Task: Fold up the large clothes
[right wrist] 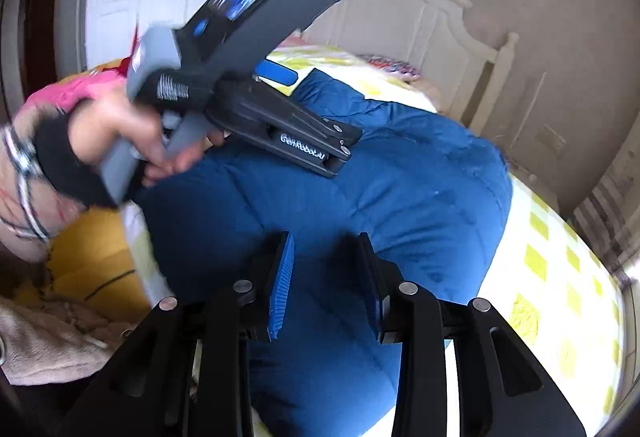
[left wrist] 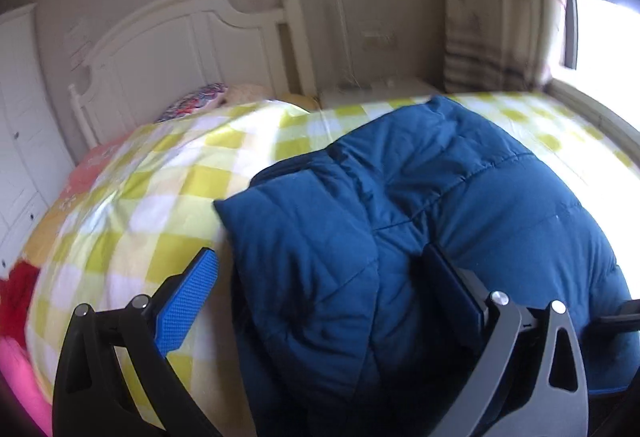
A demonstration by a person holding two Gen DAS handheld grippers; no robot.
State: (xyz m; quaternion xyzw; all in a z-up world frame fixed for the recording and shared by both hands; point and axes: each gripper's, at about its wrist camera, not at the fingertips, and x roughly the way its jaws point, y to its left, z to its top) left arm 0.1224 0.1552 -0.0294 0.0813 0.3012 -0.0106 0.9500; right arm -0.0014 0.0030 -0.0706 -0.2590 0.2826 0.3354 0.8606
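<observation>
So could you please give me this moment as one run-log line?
stage: folding | jacket: bunched on bed | left gripper: open over jacket | right gripper: part open, nothing gripped

One blue quilted jacket (left wrist: pixel 420 217) lies under and ahead of both grippers, on one yellow-checked bed cover (left wrist: pixel 168 197). Two grippers show: the left gripper (left wrist: pixel 320 277) and the right gripper (right wrist: pixel 326 277), each with two fingers. One hand (right wrist: pixel 120 133) holds the left one. One white headboard (left wrist: pixel 192 37) stands beyond them.
</observation>
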